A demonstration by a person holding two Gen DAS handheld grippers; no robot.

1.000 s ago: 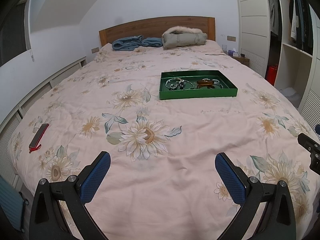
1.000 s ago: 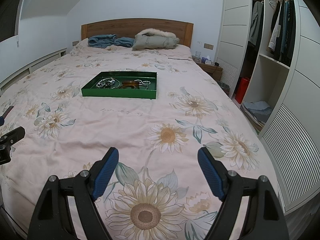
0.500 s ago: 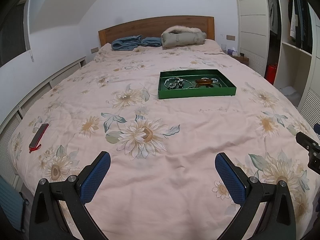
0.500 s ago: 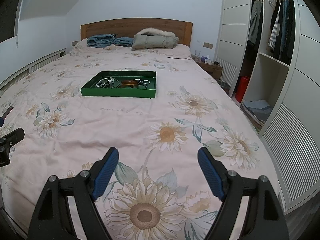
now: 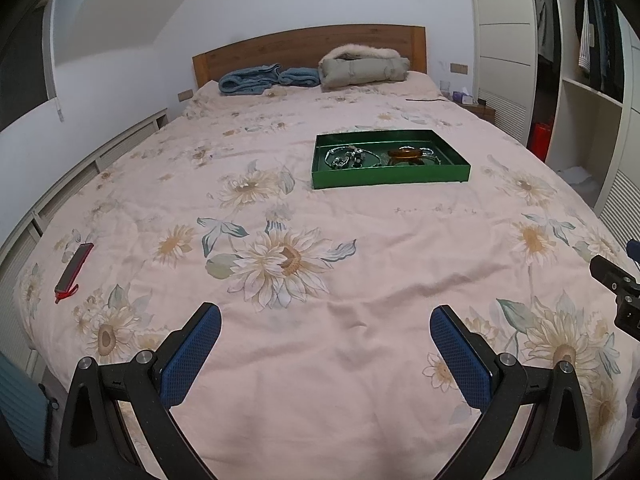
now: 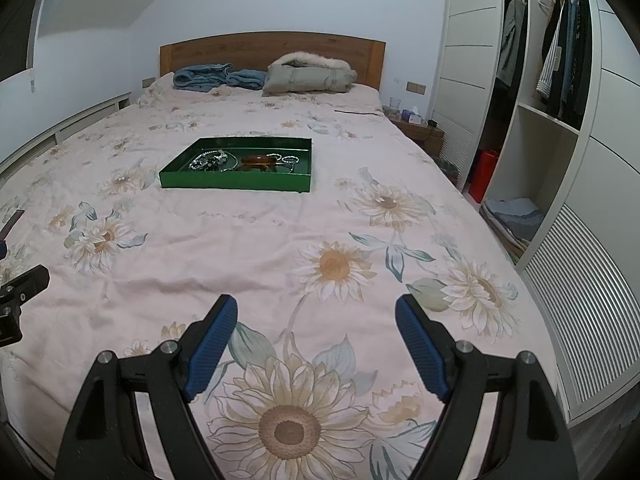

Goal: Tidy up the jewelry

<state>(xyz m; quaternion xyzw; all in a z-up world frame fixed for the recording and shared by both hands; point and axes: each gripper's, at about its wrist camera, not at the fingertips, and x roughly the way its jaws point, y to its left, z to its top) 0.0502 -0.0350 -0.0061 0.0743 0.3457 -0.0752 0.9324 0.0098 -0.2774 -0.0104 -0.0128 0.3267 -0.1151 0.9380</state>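
Note:
A green tray [image 5: 390, 178] [image 6: 236, 181] lies in the middle of the bed, far ahead of both grippers. Inside it I see silver chains and beads [image 5: 346, 157] [image 6: 210, 161], an amber bangle [image 5: 406, 154] [image 6: 256, 160] and small silver rings [image 6: 290, 159]. My left gripper [image 5: 325, 322] hovers open over the near end of the bed with nothing between its blue pads. My right gripper [image 6: 316, 312] is open and empty too, over the sunflower print. Part of the right gripper's body [image 5: 618, 292] shows at the left wrist view's right edge.
A dark phone with a red strap [image 5: 74, 266] lies near the bed's left edge. Folded blue cloth [image 5: 256, 78] and a grey fur-hooded coat [image 5: 364, 65] sit by the wooden headboard. An open wardrobe [image 6: 548, 120] and a nightstand [image 6: 418, 130] stand to the right.
Both grippers have drawn back slightly, so the tray sits a little farther off in both views. Both stay open.

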